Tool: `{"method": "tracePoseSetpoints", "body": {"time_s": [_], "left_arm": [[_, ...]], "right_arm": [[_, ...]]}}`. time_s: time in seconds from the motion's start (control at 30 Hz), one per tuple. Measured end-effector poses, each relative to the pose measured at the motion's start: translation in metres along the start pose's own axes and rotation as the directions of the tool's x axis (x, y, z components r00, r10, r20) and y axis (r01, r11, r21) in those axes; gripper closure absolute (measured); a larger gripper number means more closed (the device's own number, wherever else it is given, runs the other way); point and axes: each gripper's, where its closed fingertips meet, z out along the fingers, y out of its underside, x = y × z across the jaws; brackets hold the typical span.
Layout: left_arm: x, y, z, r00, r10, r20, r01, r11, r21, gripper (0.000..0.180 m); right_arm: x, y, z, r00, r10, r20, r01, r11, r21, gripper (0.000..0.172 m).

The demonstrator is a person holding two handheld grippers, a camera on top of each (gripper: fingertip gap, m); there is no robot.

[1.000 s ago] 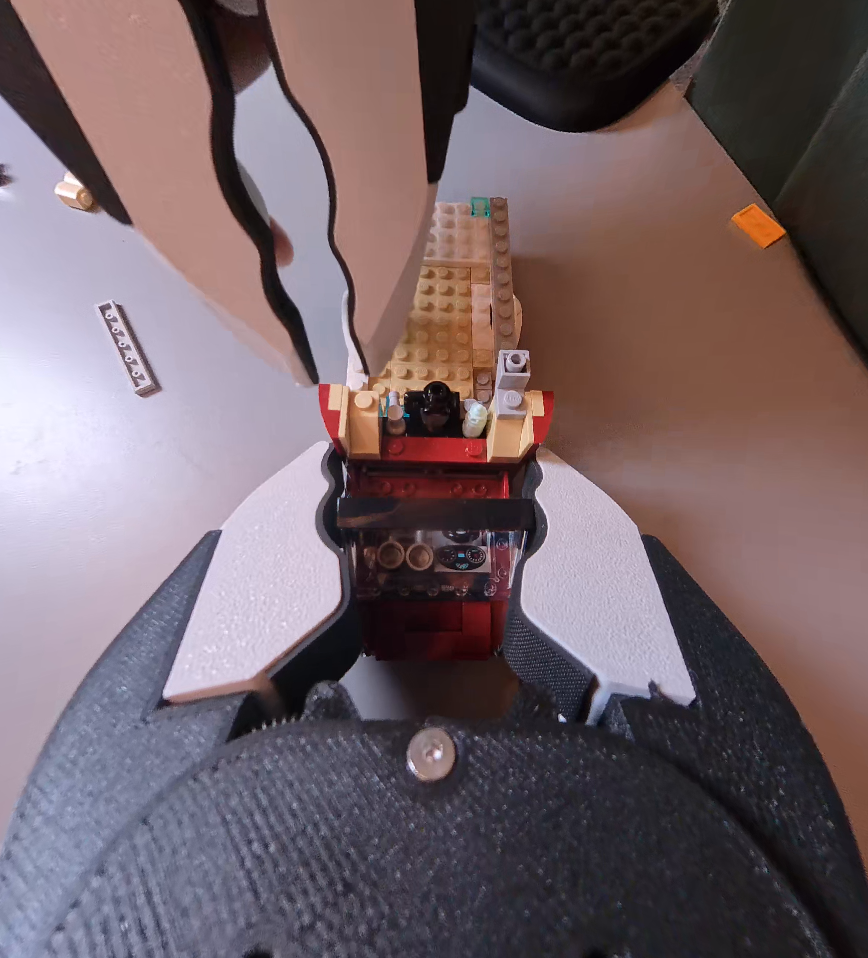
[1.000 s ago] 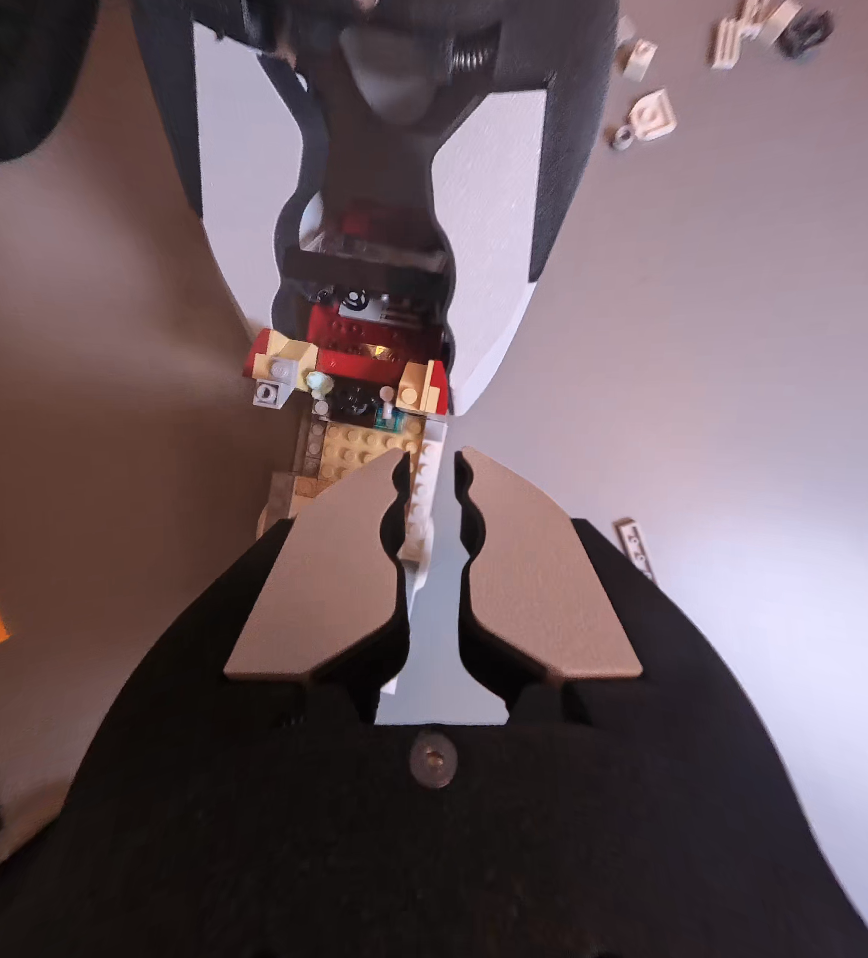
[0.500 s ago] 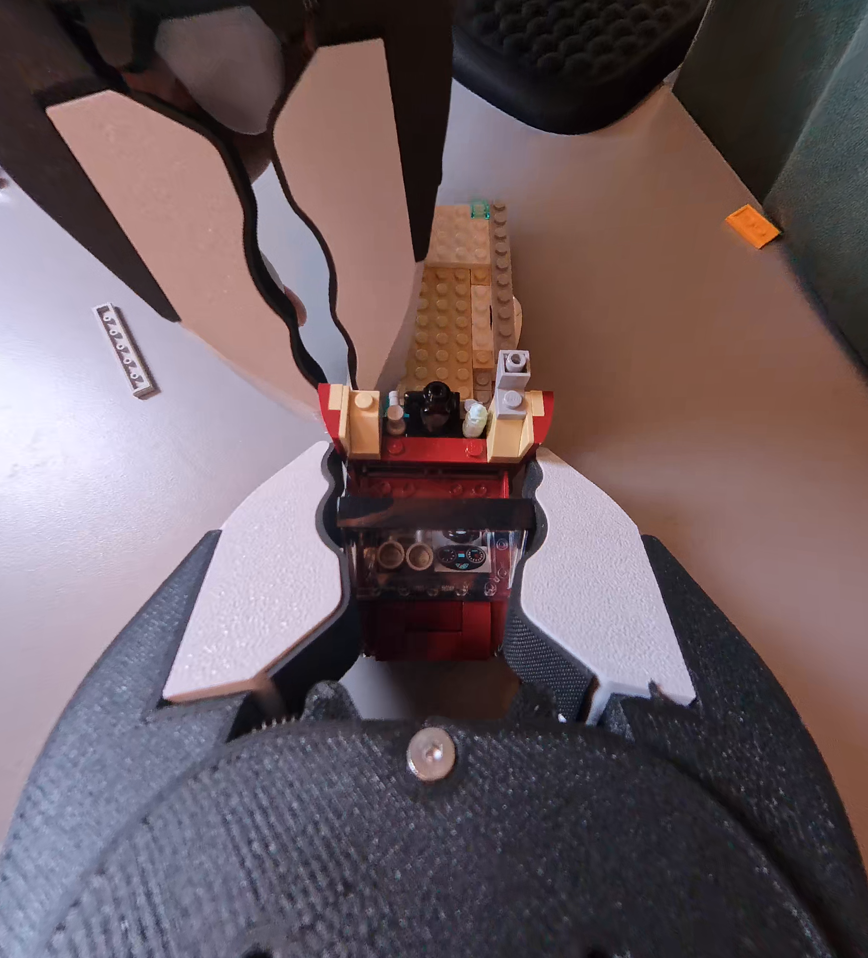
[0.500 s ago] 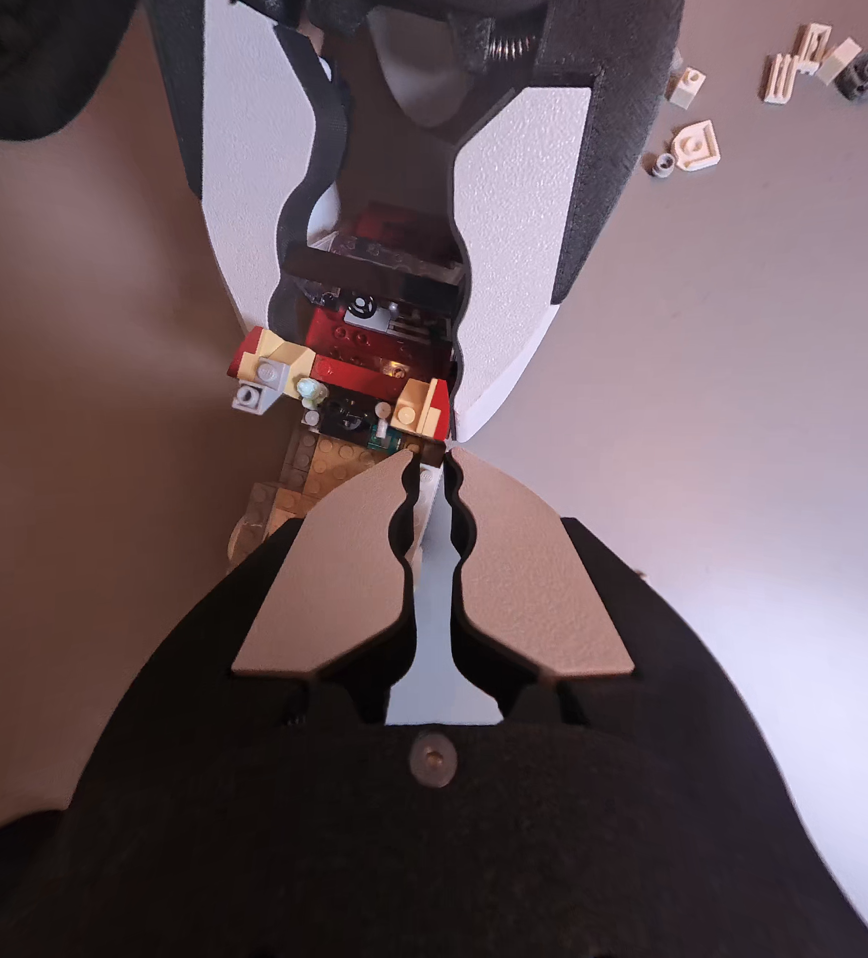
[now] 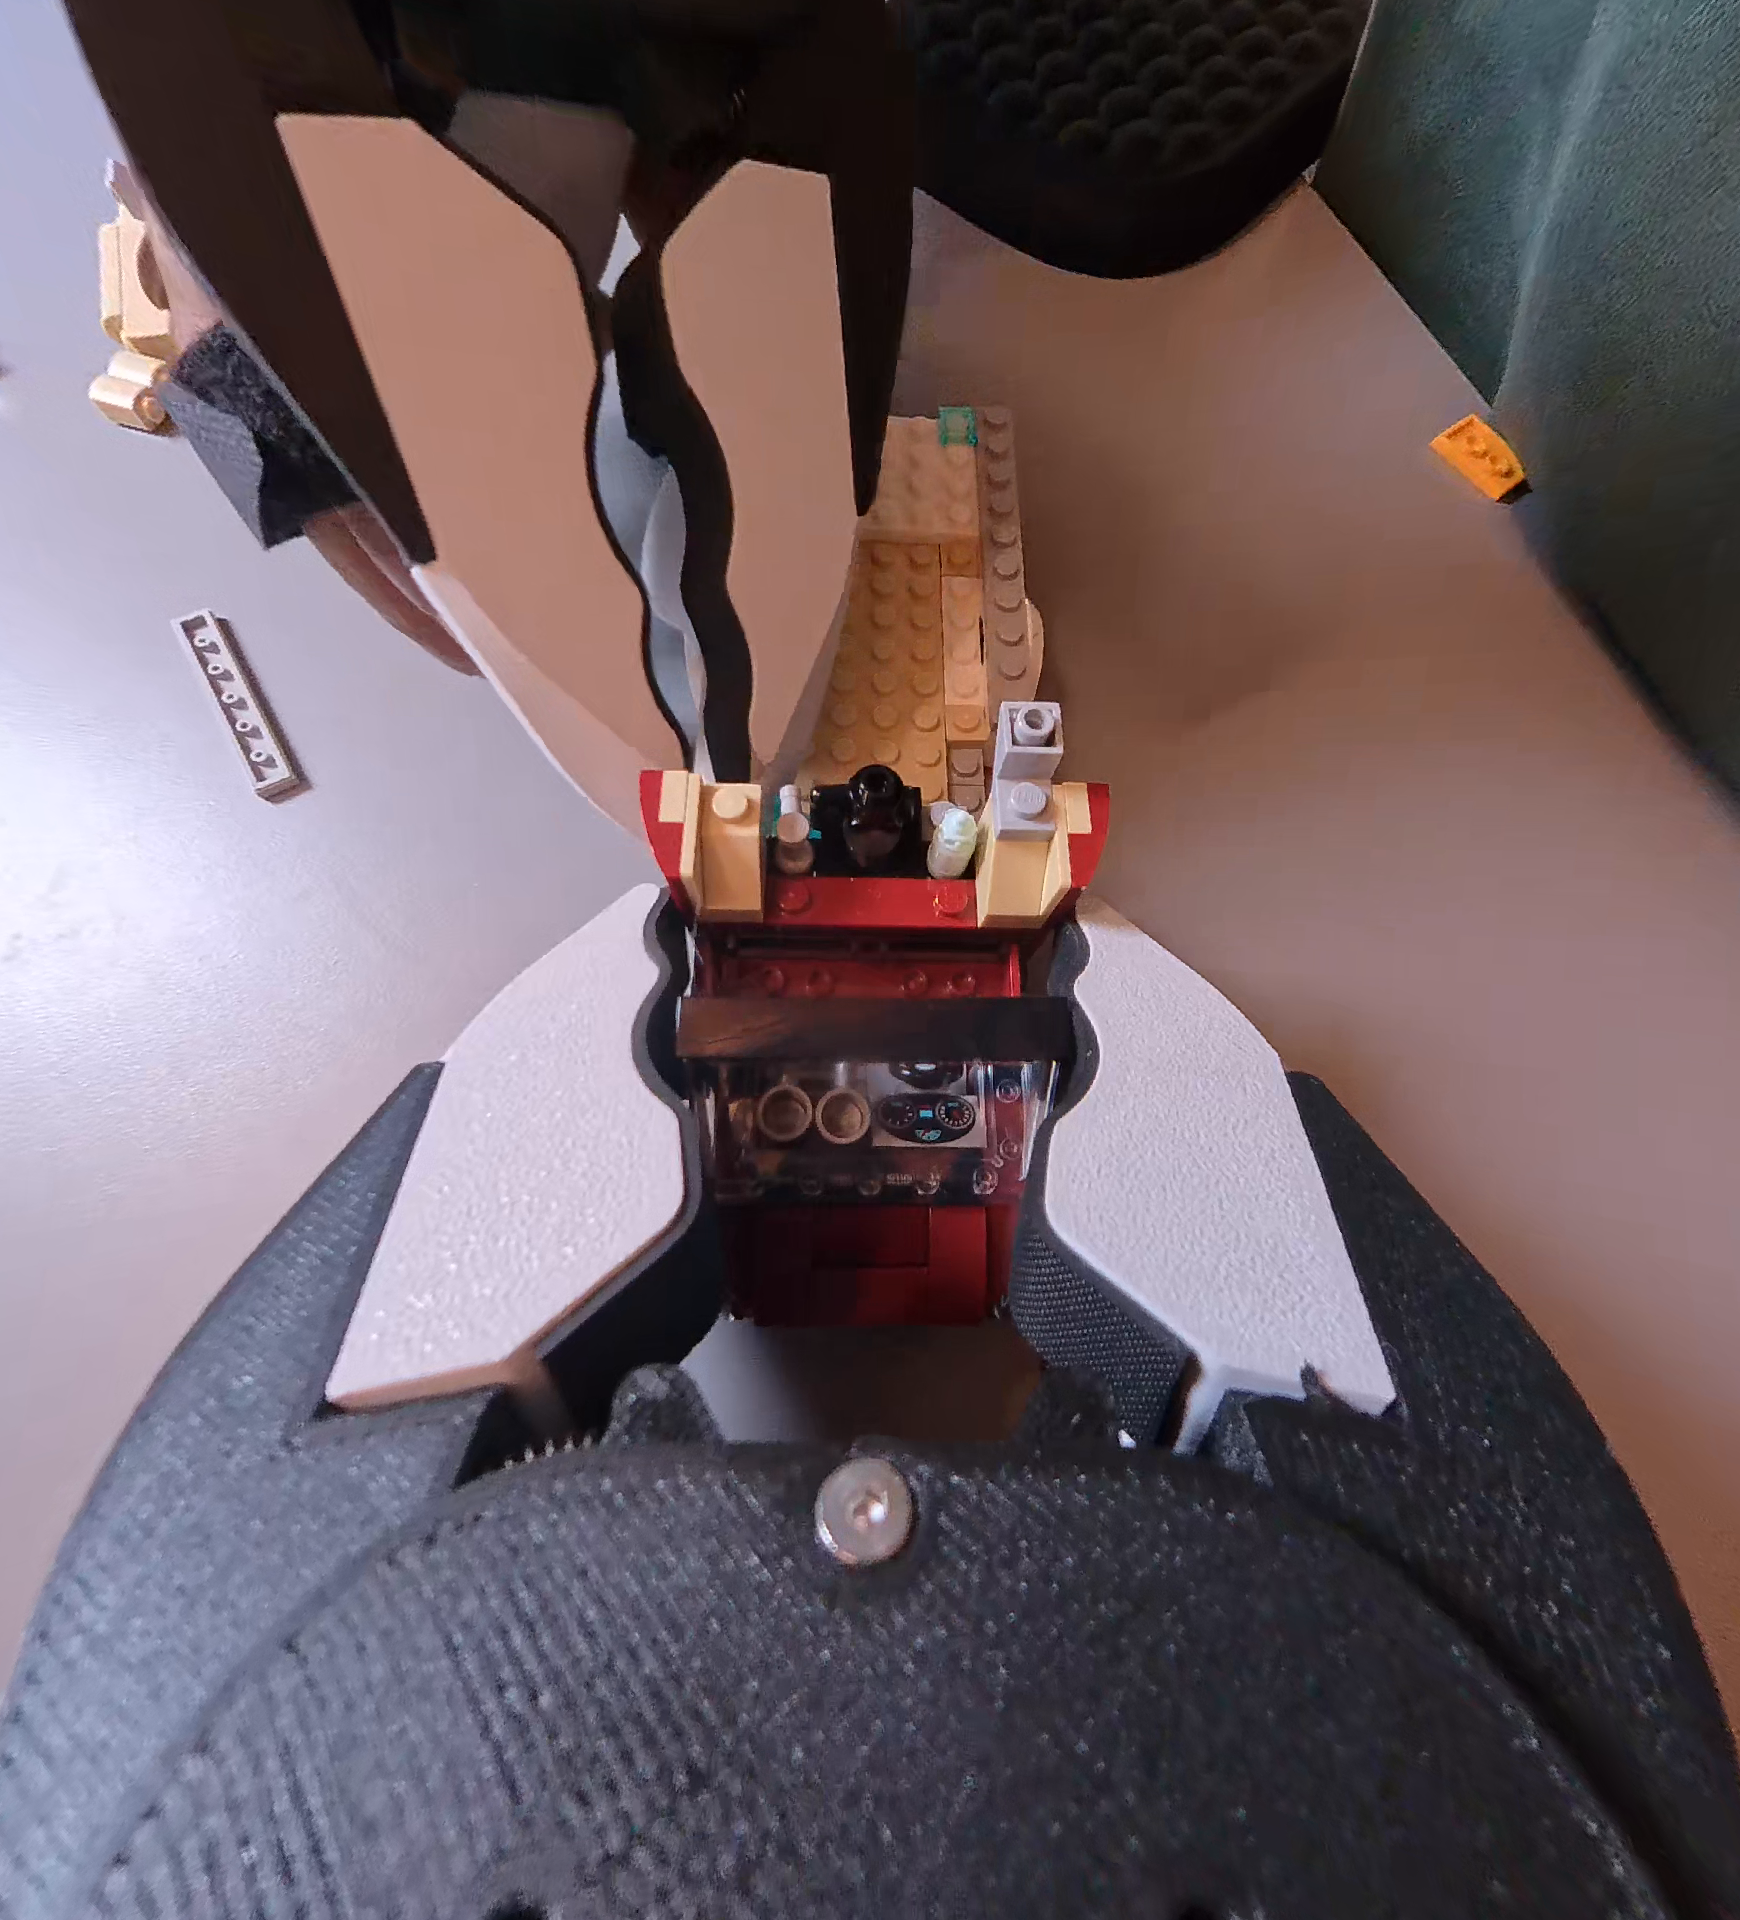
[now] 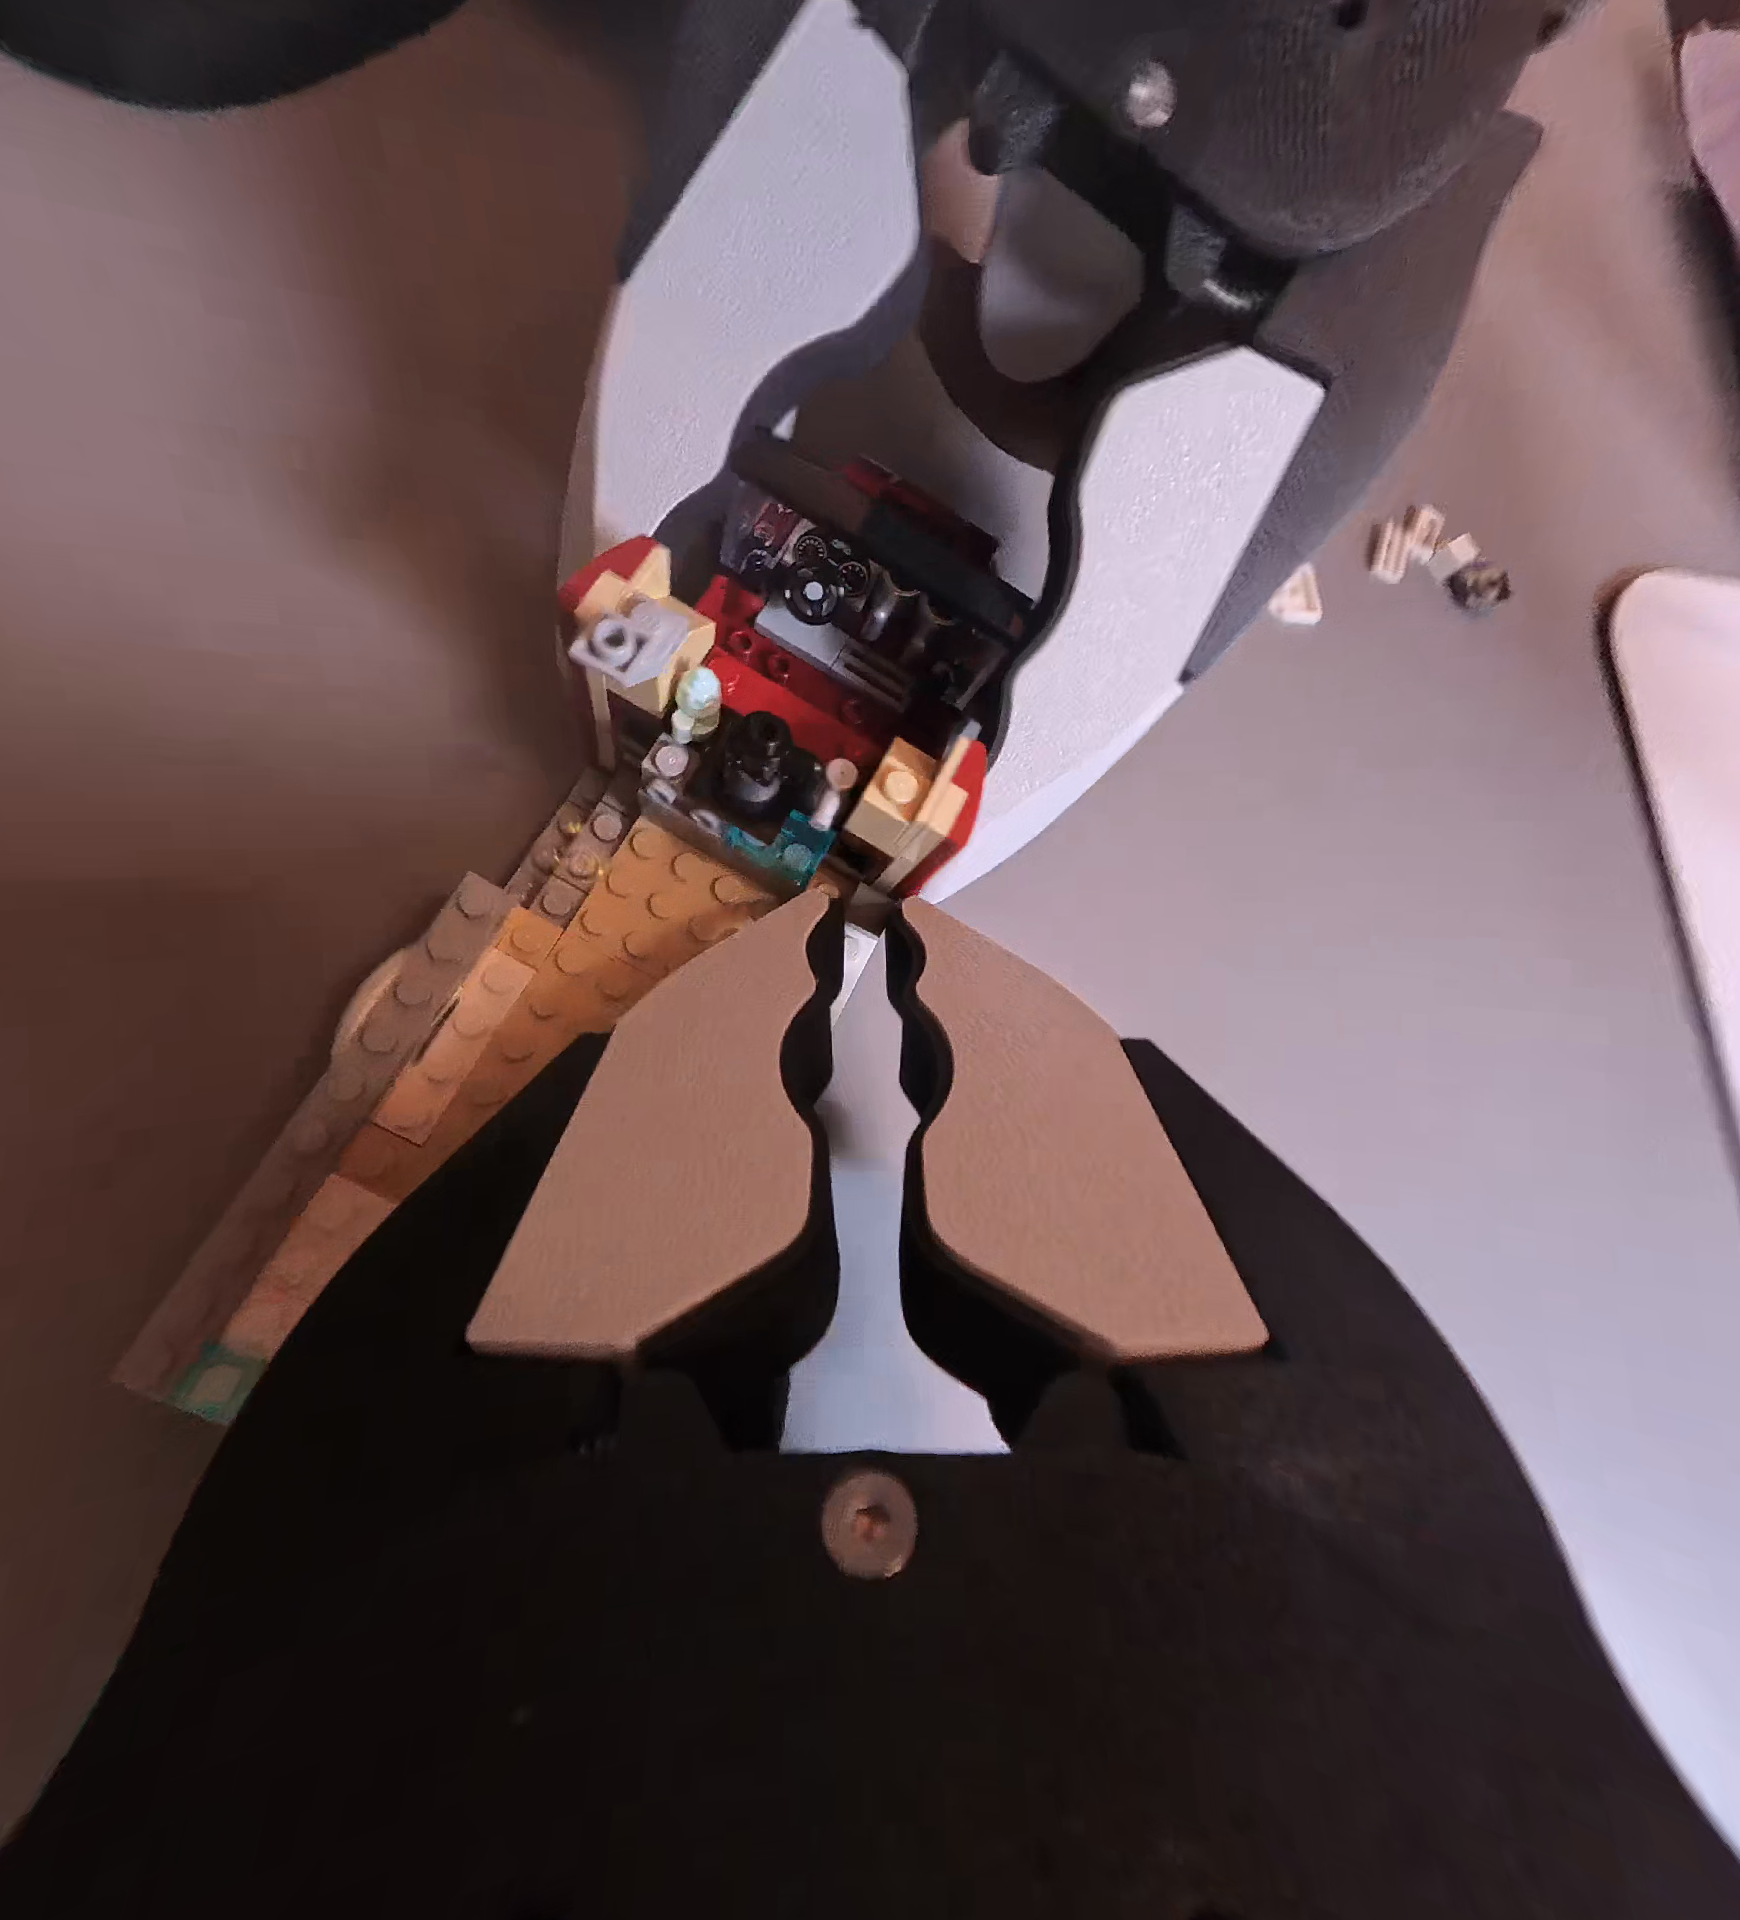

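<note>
**Both tools on the brick-built vehicle**

My left tool (image 5: 871,935) is spread wide and clamps the dark red cab of the brick vehicle (image 5: 871,1122), white pads pressed against both its sides. The vehicle's tan studded bed (image 5: 907,634) stretches away from me over the grey counter (image 5: 1313,831). My right tool (image 6: 866,914) is nearly closed, pinching a thin white plate (image 6: 853,961) at the bed's edge, just beside the cab. A grey studded strip (image 5: 240,707) and an orange brick (image 5: 1479,457) lie well apart on the counter.
</note>
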Motion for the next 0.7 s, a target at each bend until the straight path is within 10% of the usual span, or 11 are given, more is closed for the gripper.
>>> {"method": "tracePoseSetpoints", "body": {"time_s": [0.27, 0.53, 0.7], "left_arm": [[0.0007, 0.0001, 0.0001, 1.000, 0.003, -0.002, -0.003, 1.000, 0.000, 0.111], [0.0026, 0.0007, 0.0011, 1.000, 0.026, -0.003, -0.026, 1.000, -0.010, 0.111], [0.0027, 0.0003, 0.0013, 1.000, 0.022, -0.005, -0.022, 1.000, -0.007, 0.111]], "right_arm": [[-0.0016, -0.0004, -0.0006, 0.738, 0.578, 0.349, -0.599, 0.799, -0.057, 0.164], [-0.0006, -0.0045, -0.0038, 0.508, 0.720, 0.472, -0.748, 0.641, -0.173, 0.172], [-0.0002, -0.0017, -0.0027, 0.670, 0.641, 0.374, -0.635, 0.756, -0.159, 0.170]]}}
